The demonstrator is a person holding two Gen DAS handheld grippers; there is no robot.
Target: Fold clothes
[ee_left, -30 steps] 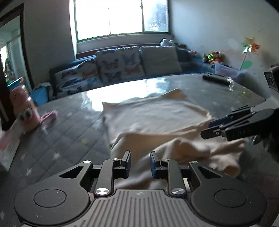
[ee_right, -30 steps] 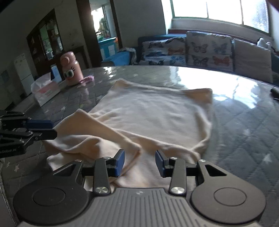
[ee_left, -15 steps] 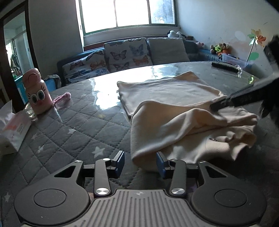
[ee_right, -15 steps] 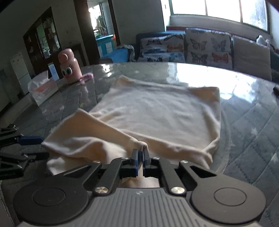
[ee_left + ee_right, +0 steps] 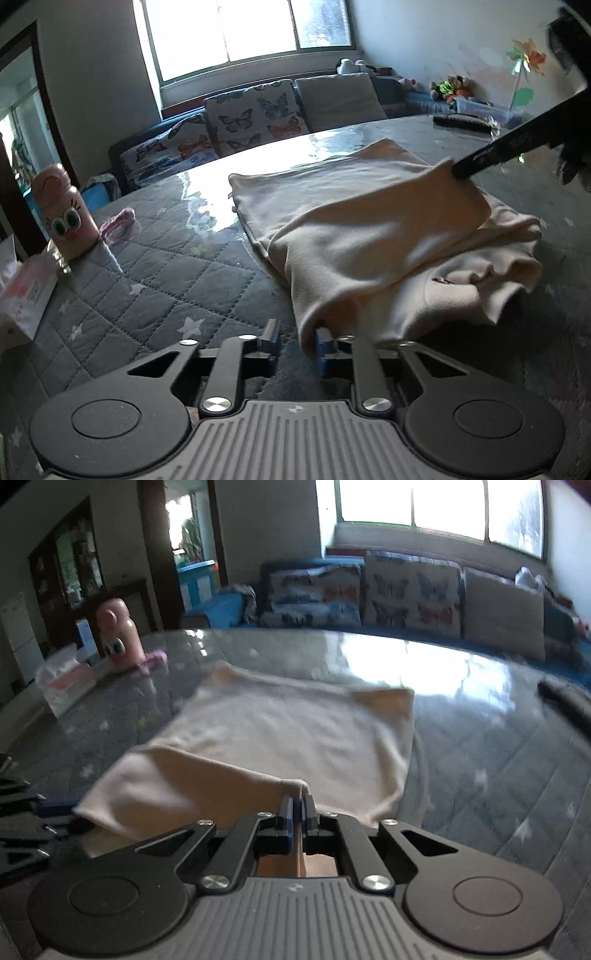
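the cream cloth [image 5: 362, 236] is lying on the quilted grey table [image 5: 166, 266], its far half spread flat toward the sofa [image 5: 251, 114] and its near half bunched in loose folds. the right gripper [image 5: 297, 806] is pinching a fold of the cloth, its fingers pressed together on the fabric, and a flap is hanging lifted from that pinch above the flat part. in the left wrist view the same gripper is showing as a dark bar reaching in from the right, with the raised corner of the cloth at its tip. the left gripper [image 5: 297, 341] is sitting low at the near edge of the cloth with its fingers spread apart, the cloth's edge lying just in front of the gap and touching the right finger; nothing is gripped. a pink bottle [image 5: 64, 214] is standing at the table's left side, near a tissue pack [image 5: 26, 291], well apart from the cloth.
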